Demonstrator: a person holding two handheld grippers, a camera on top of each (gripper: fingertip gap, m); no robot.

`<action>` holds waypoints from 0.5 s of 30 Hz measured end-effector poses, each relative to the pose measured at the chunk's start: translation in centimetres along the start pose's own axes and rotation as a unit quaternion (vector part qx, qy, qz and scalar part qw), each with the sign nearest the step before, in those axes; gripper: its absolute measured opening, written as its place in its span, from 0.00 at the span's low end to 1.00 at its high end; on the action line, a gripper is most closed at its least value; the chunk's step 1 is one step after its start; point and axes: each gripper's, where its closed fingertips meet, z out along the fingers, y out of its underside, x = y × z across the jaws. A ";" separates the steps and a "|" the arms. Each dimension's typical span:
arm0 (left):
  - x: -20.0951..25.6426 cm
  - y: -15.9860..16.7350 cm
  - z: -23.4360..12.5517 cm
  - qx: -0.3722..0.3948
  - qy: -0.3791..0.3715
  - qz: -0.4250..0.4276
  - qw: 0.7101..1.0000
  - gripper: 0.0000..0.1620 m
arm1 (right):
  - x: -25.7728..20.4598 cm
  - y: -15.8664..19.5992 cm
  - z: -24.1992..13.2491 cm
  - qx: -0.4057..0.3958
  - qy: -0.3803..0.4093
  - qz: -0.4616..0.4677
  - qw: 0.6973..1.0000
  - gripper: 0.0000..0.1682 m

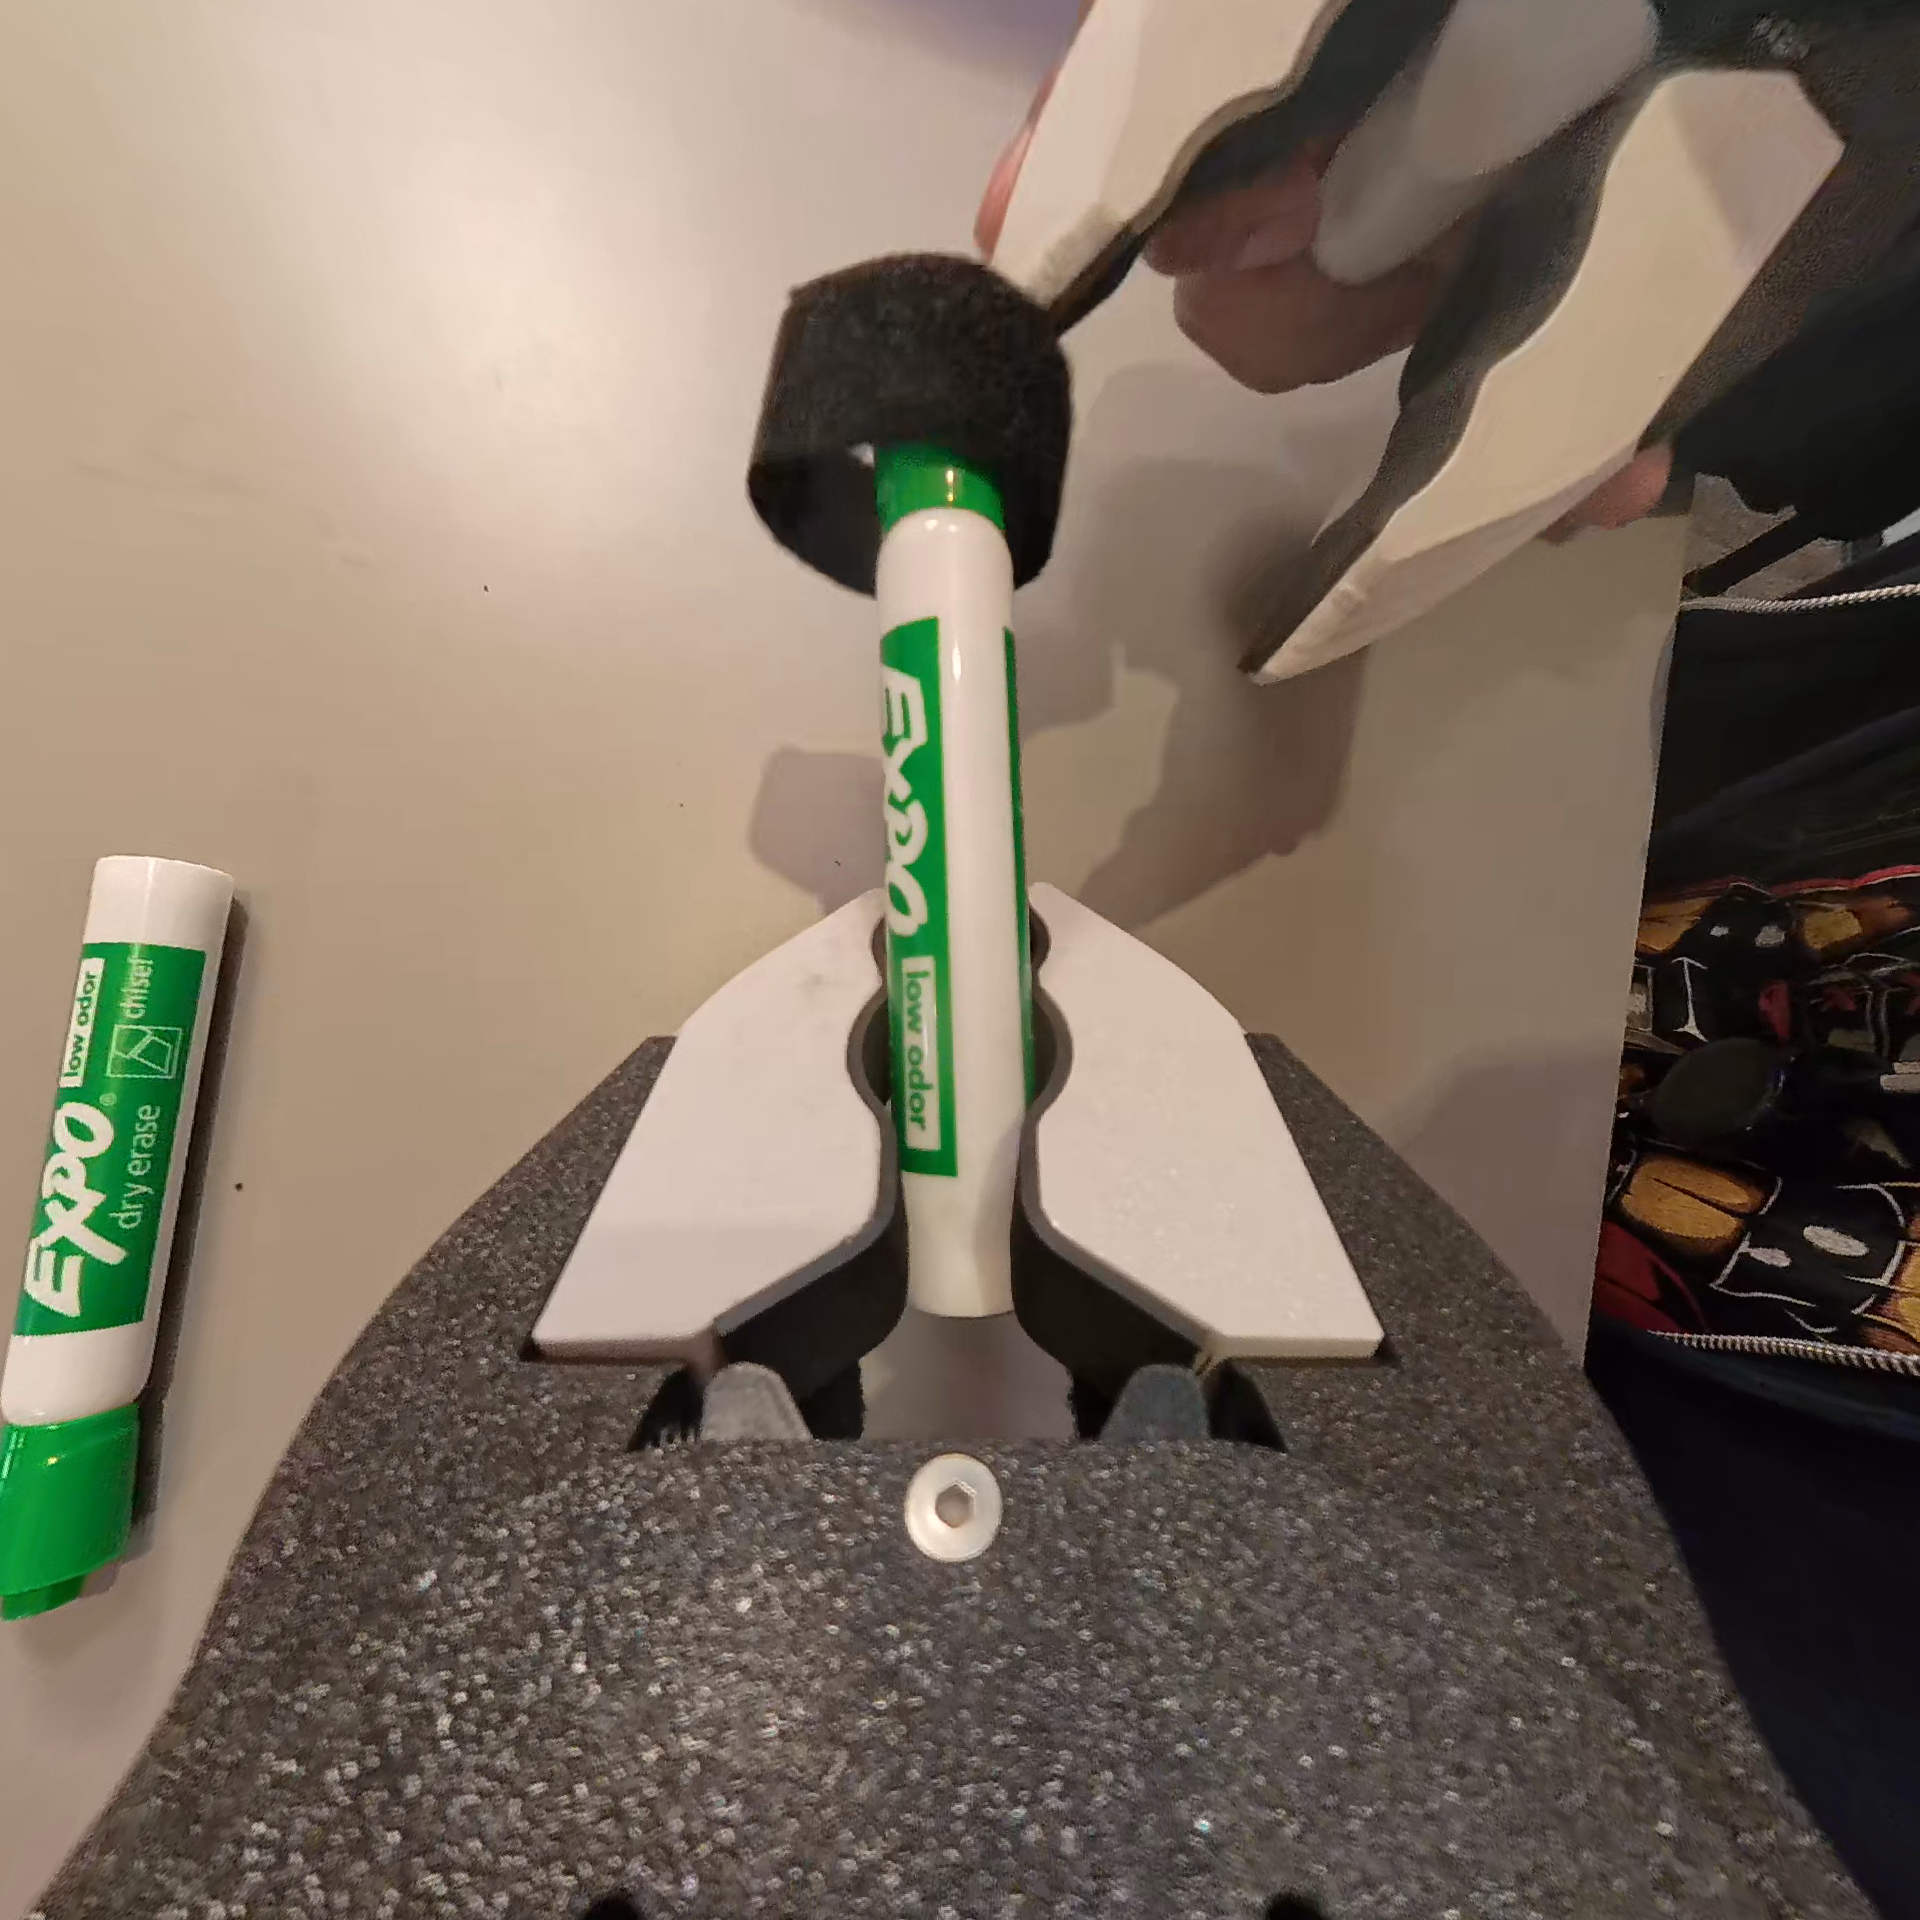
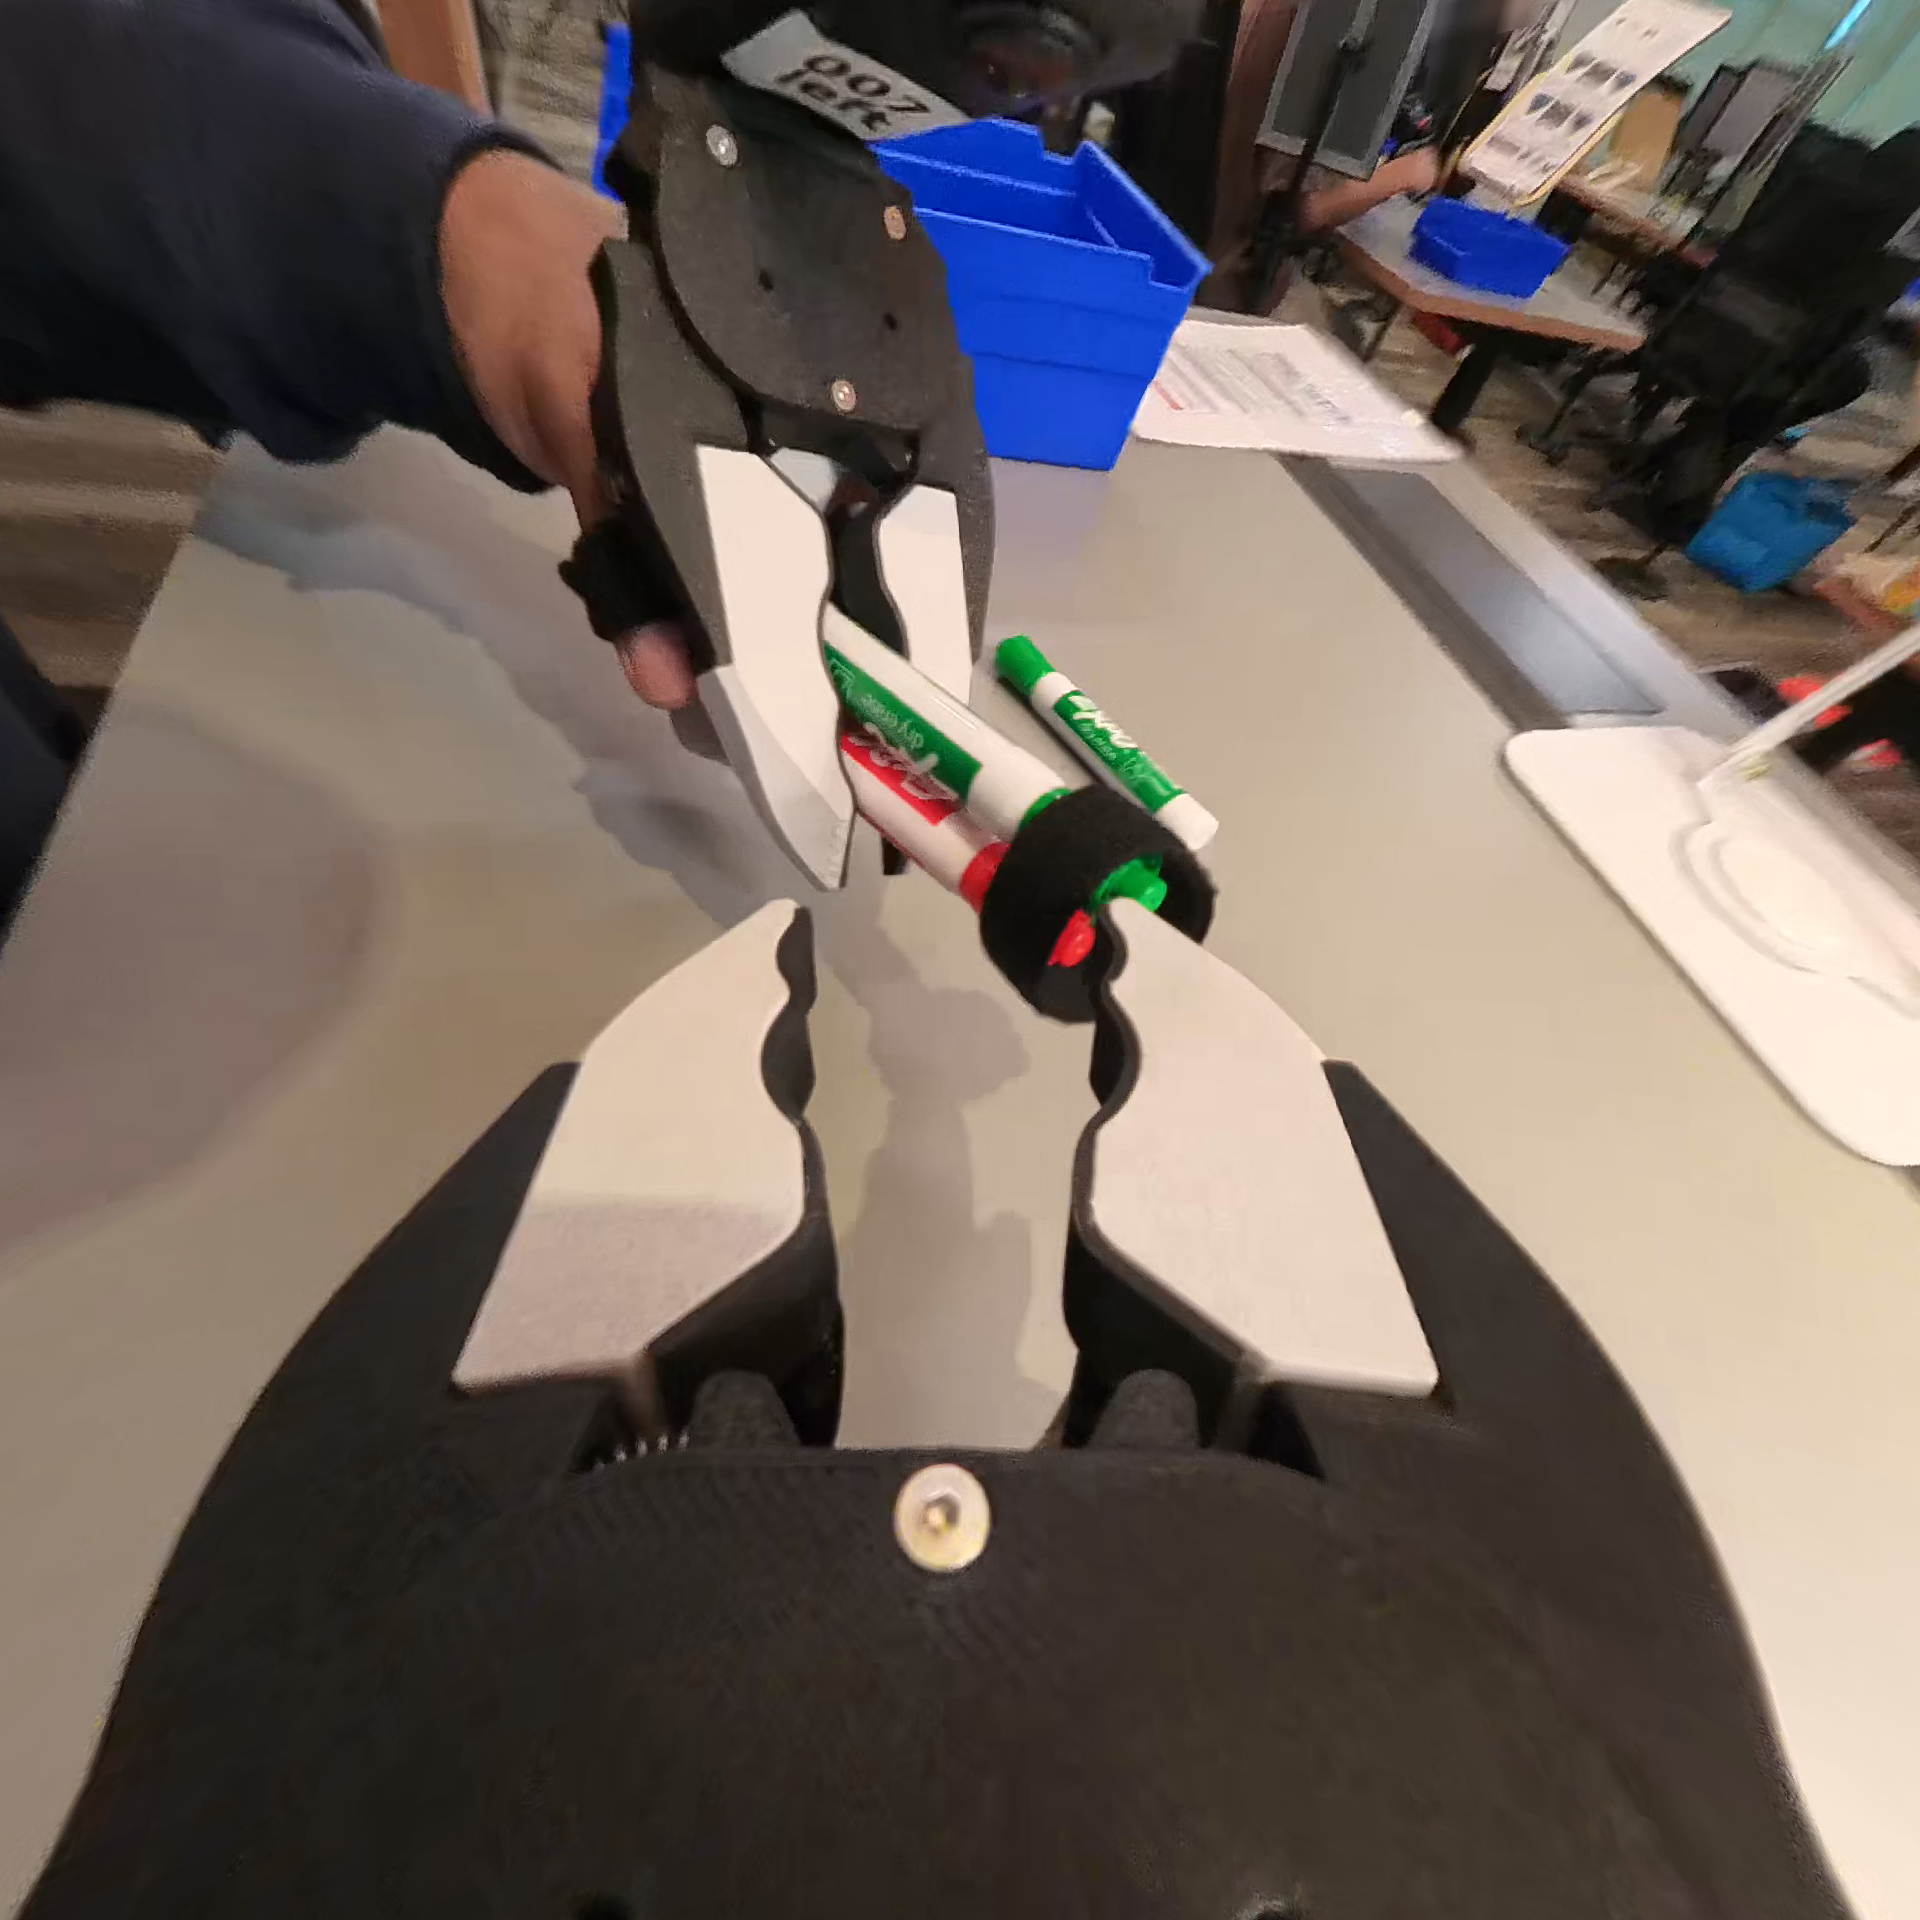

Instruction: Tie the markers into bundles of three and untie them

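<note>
My left gripper (image 1: 961, 914) is shut on a green marker (image 1: 951, 831). The right wrist view shows that it (image 2: 894, 774) also holds a red marker (image 2: 914, 821) beneath the green one (image 2: 935, 738). A black strap (image 1: 904, 416) loops loosely around both cap ends (image 2: 1096, 899). My right gripper (image 2: 956, 935) is open, and one of its fingertips (image 2: 1127, 940) touches the strap's loop. It also shows at the top right of the left wrist view (image 1: 1153, 473). A second green marker (image 1: 104, 1195) lies loose on the table (image 2: 1101, 738).
The grey table (image 2: 1351, 675) carries stacked blue bins (image 2: 1039, 301) and a printed sheet (image 2: 1288, 395) at the far edge. A white pad (image 2: 1766, 914) lies at the right. A person's patterned clothing (image 1: 1766, 1091) is beyond the table edge. Left tips to right tips: about 7 cm.
</note>
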 end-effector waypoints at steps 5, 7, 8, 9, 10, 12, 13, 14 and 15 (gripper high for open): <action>0.1 0.1 0.1 -0.005 0.000 -0.001 1.000 0.11 | 0.2 -0.8 -0.2 0.021 0.033 -0.019 0.999 0.30; 0.1 0.2 0.2 -0.009 -0.001 0.000 1.000 0.11 | 0.1 -0.6 0.0 0.013 0.042 -0.039 0.998 0.30; 0.1 0.2 0.2 -0.009 0.001 0.000 1.000 0.11 | 0.0 -0.6 0.1 0.012 0.044 -0.056 0.997 0.30; 0.2 0.1 0.3 -0.010 0.003 0.001 1.000 0.11 | -0.4 -0.6 0.2 0.009 0.039 -0.070 0.997 0.30; 0.3 0.1 0.4 -0.011 0.003 0.002 1.000 0.11 | -0.8 -0.6 0.4 0.006 0.032 -0.081 0.996 0.31; 0.4 0.1 0.5 -0.012 0.005 0.003 1.000 0.11 | -1.6 -0.5 0.9 0.002 0.020 -0.099 0.995 0.31; 0.5 0.0 0.6 -0.013 0.006 0.003 1.000 0.11 | -2.1 -0.4 1.1 0.000 0.012 -0.105 0.994 0.31; 0.5 0.0 0.6 -0.014 0.006 0.004 1.000 0.11 | -2.7 -0.4 1.3 -0.001 0.001 -0.111 0.994 0.31; 0.5 0.1 0.7 -0.015 0.007 0.004 1.000 0.11 | -3.2 -0.3 1.4 0.000 -0.009 -0.121 0.993 0.31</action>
